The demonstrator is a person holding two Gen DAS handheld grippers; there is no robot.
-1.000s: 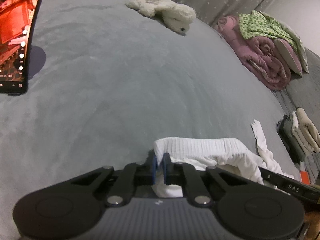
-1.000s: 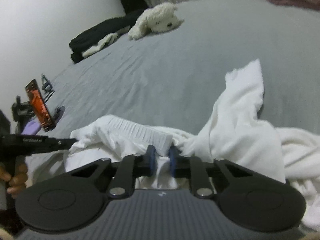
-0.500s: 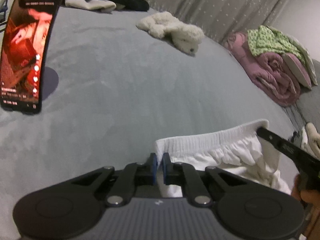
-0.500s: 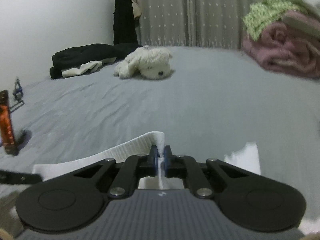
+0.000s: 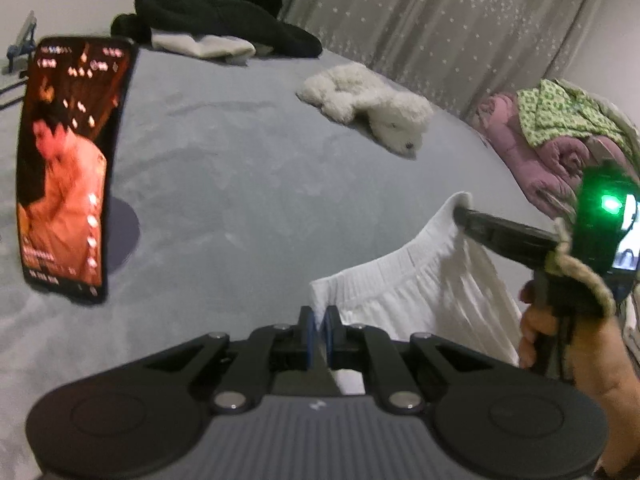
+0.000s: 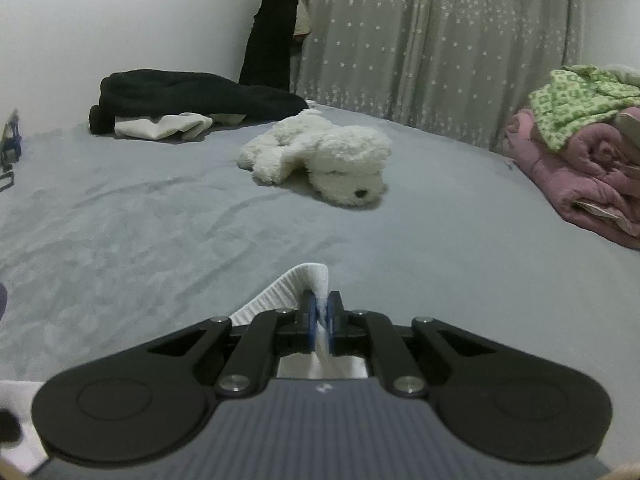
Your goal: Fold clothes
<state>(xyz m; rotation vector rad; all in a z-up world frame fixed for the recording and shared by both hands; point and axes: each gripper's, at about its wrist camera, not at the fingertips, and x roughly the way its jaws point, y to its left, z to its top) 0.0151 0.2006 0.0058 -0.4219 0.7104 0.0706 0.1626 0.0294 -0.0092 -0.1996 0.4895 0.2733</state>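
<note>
A white garment with a ribbed elastic waistband [image 5: 420, 280] hangs stretched between my two grippers above the grey bed [image 5: 240, 168]. My left gripper [image 5: 319, 330] is shut on one corner of the waistband. My right gripper [image 6: 319, 322] is shut on the other corner [image 6: 308, 276]; in the left wrist view it shows from the side [image 5: 464, 214], gripping the raised waistband end. The rest of the garment hangs below, mostly hidden.
A phone [image 5: 68, 172] with a lit screen stands on the left of the bed. A white plush dog [image 6: 324, 160] lies mid-bed. Black and white clothes [image 6: 180, 104] lie at the far left. A pink quilt with green cloth [image 6: 580, 152] sits right. Curtains hang behind.
Both grippers have lifted the white garment off the bed and pulled apart, so the bunched waistband is now stretched taut. The views have tilted up toward the curtain.
</note>
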